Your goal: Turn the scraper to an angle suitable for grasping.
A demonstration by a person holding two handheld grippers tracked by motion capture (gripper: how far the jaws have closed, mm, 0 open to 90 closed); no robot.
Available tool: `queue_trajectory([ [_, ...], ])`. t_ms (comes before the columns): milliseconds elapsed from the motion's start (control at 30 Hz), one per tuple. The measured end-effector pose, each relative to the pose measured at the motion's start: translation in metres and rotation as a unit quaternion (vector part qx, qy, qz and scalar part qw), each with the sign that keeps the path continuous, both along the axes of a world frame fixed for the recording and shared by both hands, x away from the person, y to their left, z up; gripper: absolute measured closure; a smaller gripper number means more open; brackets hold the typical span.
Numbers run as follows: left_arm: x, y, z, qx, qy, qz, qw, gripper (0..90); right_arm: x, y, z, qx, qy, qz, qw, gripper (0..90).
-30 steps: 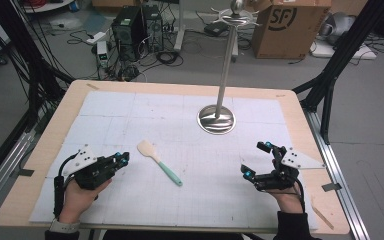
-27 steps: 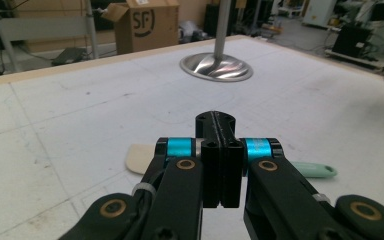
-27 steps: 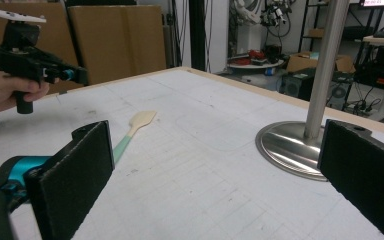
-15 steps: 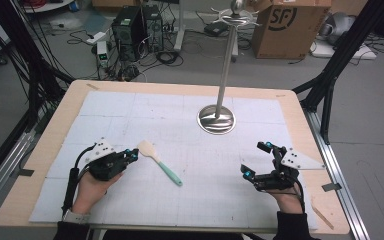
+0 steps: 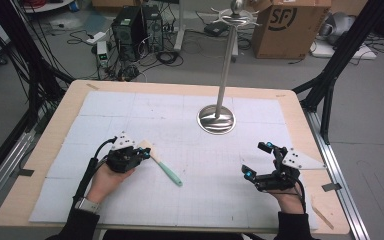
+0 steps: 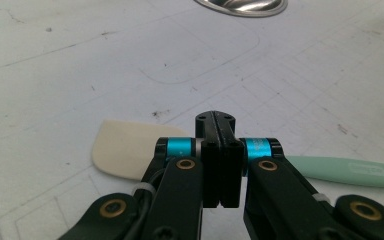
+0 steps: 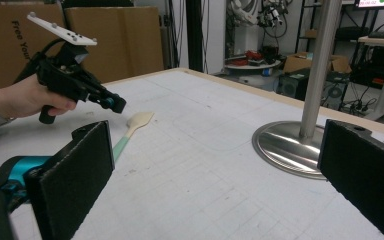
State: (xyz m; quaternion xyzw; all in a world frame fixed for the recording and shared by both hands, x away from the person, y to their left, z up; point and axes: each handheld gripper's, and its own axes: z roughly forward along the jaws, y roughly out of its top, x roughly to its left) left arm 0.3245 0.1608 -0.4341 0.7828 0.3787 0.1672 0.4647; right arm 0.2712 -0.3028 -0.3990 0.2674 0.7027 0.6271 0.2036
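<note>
High view: a spatula [image 5: 161, 162] lies flat on the white mat of the desk [image 5: 45, 150], cream blade toward the left gripper [image 5: 141, 151], mint-green handle slanting toward the person. The left gripper sits just beside the blade, its fingers clenched together with nothing between them; in the left gripper view the blade [image 6: 125, 147] lies just beyond the tips, and from the right gripper view they hang above the mat. The right gripper [image 5: 256, 160] rests well apart on the desk's right side, fingers released wide. A metal stand [image 5: 216, 118] rises from its round base farther back.
</note>
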Motion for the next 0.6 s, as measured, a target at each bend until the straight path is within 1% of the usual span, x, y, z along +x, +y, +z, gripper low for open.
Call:
queue_trajectory([
  [67,0.003,-0.004,-0.001,0.008,0.01,0.005,0.9999,89.7,0.0,0.0,0.0,0.0,0.002,0.001,1.0,0.7],
  [100,0.004,-0.008,0.0,0.02,0.012,0.006,0.9997,89.7,0.0,0.001,0.0,-0.001,0.003,0.002,1.0,0.6],
  [133,0.005,-0.011,0.002,0.025,0.009,0.001,0.9996,89.7,0.0,0.001,0.0,-0.001,0.003,0.002,1.0,0.7],
  [200,0.006,-0.018,0.004,0.027,0.001,-0.008,0.9996,89.7,0.0,0.001,0.0,-0.002,0.002,0.003,1.0,0.6],
  [233,0.008,-0.022,0.005,0.03,0.002,-0.01,0.9995,89.7,0.0,0.001,0.0,0.0,0.002,0.003,1.0,0.6],
  [267,0.01,-0.025,0.005,0.04,0.004,-0.012,0.9991,89.7,0.0,0.001,0.0,0.0,0.002,0.003,1.0,0.7],
  [300,0.012,-0.028,0.004,0.046,0.005,-0.012,0.9988,89.7,0.0,0.0,0.0,0.0,0.001,0.002,1.0,0.7],
  [367,0.016,-0.032,0.003,0.048,0.005,-0.017,0.9987,89.7,-0.001,-0.001,0.001,0.003,0.0,0.001,1.0,0.7],
  [400,0.021,-0.034,0.0,0.053,0.01,-0.019,0.9983,89.7,-0.001,-0.002,0.001,0.004,0.002,0.002,1.0,0.6],
  [467,0.023,-0.034,-0.002,0.054,0.014,-0.016,0.9983,89.7,-0.001,-0.002,0.001,0.005,0.0,0.0,1.0,0.7],
  [533,0.029,-0.032,-0.006,0.057,0.026,-0.008,0.998,89.7,-0.001,-0.003,0.001,0.007,0.002,0.0,1.0,0.6],
  [567,0.03,-0.032,-0.008,0.058,0.029,-0.006,0.9979,89.7,-0.001,-0.003,0.001,0.007,0.002,0.001,1.0,0.7],
  [600,0.032,-0.031,-0.01,0.064,0.029,-0.007,0.9975,89.7,-0.001,-0.003,0.001,0.007,0.002,0.001,1.0,0.7],
])
